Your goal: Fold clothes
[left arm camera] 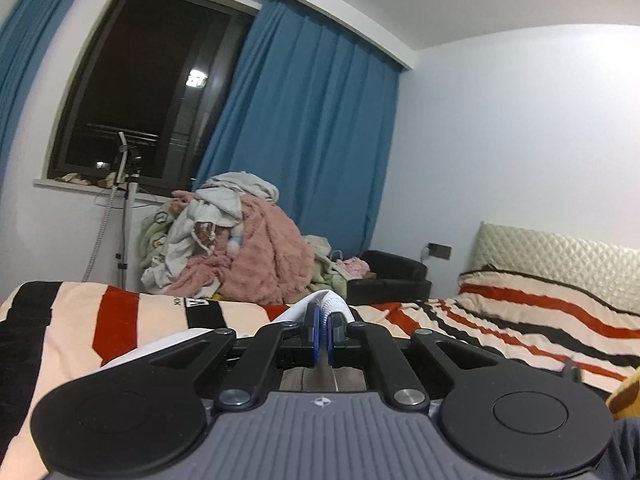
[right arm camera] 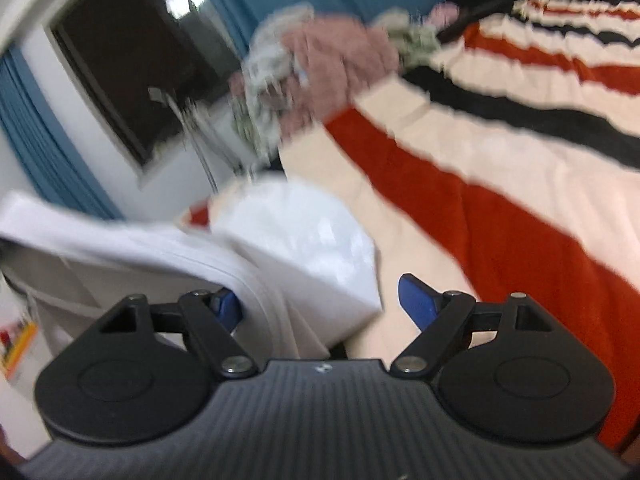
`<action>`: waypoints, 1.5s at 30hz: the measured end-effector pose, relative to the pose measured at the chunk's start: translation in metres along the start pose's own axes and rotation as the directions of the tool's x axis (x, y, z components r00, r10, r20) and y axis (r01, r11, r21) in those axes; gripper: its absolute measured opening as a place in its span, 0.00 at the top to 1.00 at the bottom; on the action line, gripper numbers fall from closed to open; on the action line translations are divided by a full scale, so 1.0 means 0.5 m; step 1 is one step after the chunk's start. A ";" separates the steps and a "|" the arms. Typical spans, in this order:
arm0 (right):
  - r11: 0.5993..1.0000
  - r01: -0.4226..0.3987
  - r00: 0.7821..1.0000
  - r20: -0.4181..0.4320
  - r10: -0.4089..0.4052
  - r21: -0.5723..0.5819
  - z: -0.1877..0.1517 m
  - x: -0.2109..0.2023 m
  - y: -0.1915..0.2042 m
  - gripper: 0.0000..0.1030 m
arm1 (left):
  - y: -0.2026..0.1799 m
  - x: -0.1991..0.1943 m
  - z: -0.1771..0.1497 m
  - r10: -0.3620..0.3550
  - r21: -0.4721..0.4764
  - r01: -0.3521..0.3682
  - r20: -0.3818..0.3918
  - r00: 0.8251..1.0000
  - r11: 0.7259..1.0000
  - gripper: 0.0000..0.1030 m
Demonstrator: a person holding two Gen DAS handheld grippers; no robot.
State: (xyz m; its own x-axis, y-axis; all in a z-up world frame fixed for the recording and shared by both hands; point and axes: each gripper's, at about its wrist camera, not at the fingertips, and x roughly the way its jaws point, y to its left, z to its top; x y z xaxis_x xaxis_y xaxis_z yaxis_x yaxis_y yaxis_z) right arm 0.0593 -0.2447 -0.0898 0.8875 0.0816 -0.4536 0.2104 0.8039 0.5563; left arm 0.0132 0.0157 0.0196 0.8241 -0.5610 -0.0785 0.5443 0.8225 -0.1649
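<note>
Our left gripper (left arm camera: 323, 330) pinches the ribbed hem of the white garment (right arm camera: 288, 248), limp and light over the striped bedspread (right arm camera: 500, 184), while our right gripper (right arm camera: 324, 300) gapes around cloth at 9 o'clock; we would grip seams.

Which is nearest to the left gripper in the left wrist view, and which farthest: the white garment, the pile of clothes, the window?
1. The white garment: pinched in the left gripper, at its fingertips.
2. The pile of clothes: beyond the far edge of the striped bed cover, slightly left of centre.
3. The window: on the back wall, upper left, behind the pile.
</note>
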 end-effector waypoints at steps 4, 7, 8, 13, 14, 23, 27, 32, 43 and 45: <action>0.999 0.028 0.992 -0.126 -0.025 0.018 -0.018 0.032 -0.015 0.21 | 0.013 -0.009 0.003 0.025 -0.026 -0.025 0.000 1.000 0.999 0.97; 0.996 0.092 0.990 -0.104 -0.092 -0.011 -0.016 0.032 -0.013 0.20 | 0.022 -0.017 0.004 0.056 -0.031 -0.056 0.001 0.998 0.998 0.97; 0.994 0.108 0.992 -0.069 -0.110 -0.025 -0.011 0.023 -0.009 0.20 | 0.025 -0.022 0.003 0.063 -0.038 -0.063 0.000 0.998 0.997 0.97; 0.990 0.139 0.986 0.094 -0.137 -0.011 0.061 -0.032 0.004 0.20 | 0.040 -0.049 0.009 0.076 -0.068 -0.074 0.024 0.997 0.995 0.97; 0.990 0.137 0.985 0.115 -0.132 -0.032 0.087 -0.035 0.017 0.20 | 0.049 -0.050 0.012 0.064 -0.085 -0.062 0.024 0.998 0.994 0.97; 0.871 0.127 0.965 0.261 0.001 -0.475 0.260 -0.030 0.174 0.20 | 0.127 -0.066 0.030 0.105 -0.212 -0.095 0.037 0.994 0.973 0.97; 0.823 0.095 0.995 0.070 -0.067 -0.561 0.194 0.042 0.117 0.20 | 0.137 -0.076 0.036 0.129 -0.236 -0.117 0.033 0.991 0.965 0.97; 0.893 0.086 0.959 -0.207 -0.194 -0.441 0.114 0.105 -0.002 0.20 | 0.120 -0.064 0.037 0.146 -0.209 -0.141 0.007 0.989 0.968 0.97; 0.904 0.245 0.933 0.339 -0.121 -0.351 0.194 -0.054 0.010 0.20 | 0.084 -0.051 -0.035 0.087 -0.236 -0.145 -0.239 0.967 0.961 0.96; 0.904 0.240 0.934 0.339 -0.115 -0.353 0.190 -0.056 0.014 0.20 | 0.088 -0.048 -0.049 0.091 -0.247 -0.165 -0.286 0.954 0.955 0.95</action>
State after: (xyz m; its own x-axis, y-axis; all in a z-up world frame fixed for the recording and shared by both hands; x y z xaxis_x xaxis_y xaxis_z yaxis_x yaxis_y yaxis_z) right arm 0.0746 -0.2973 -0.0072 0.9434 -0.2162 -0.2514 0.2584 0.9545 0.1488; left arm 0.0137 0.0632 -0.0099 0.7908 -0.4871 -0.3707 0.3451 0.8550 -0.3872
